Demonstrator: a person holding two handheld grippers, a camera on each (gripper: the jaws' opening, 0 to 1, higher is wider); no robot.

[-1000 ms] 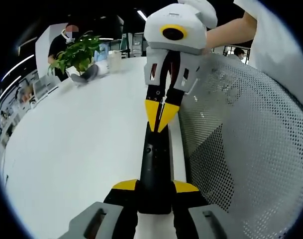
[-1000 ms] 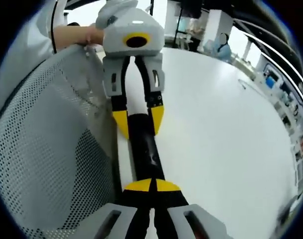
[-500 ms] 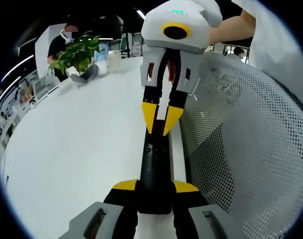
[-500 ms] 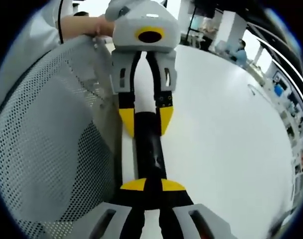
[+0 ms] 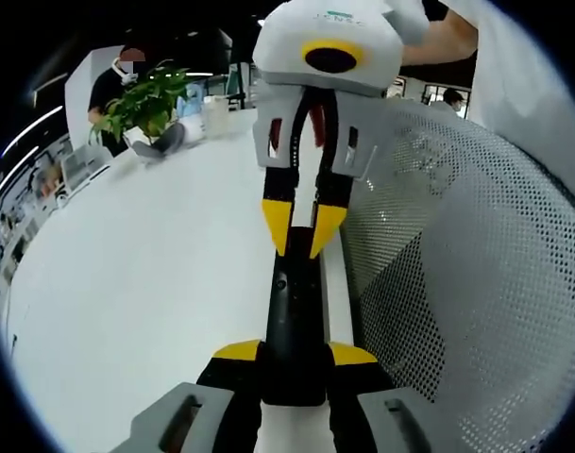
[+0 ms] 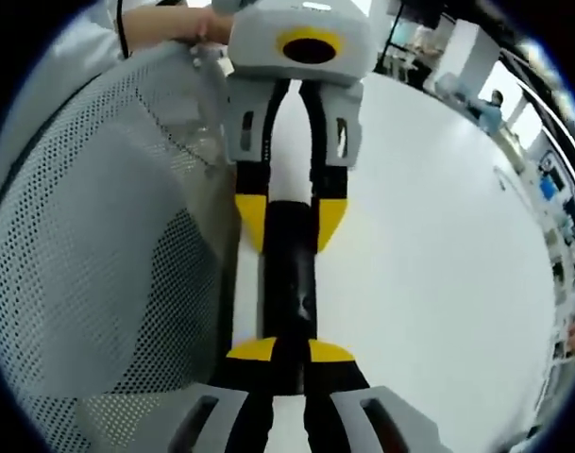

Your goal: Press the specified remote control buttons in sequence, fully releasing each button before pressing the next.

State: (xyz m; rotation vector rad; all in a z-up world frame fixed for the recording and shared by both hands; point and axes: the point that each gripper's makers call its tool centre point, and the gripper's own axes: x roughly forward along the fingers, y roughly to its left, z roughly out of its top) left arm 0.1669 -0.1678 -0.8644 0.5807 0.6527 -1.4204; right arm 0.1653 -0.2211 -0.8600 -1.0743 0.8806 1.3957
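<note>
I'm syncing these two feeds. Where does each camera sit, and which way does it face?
Left gripper view: rides the left tool, looking along the black remote it clamps, toward the right tool; a person's arm shows behind.
Right gripper view: rides the right tool, facing back at the left tool; a hand shows at top.
Shared: remote, both tools, white table, mesh chair back.
</note>
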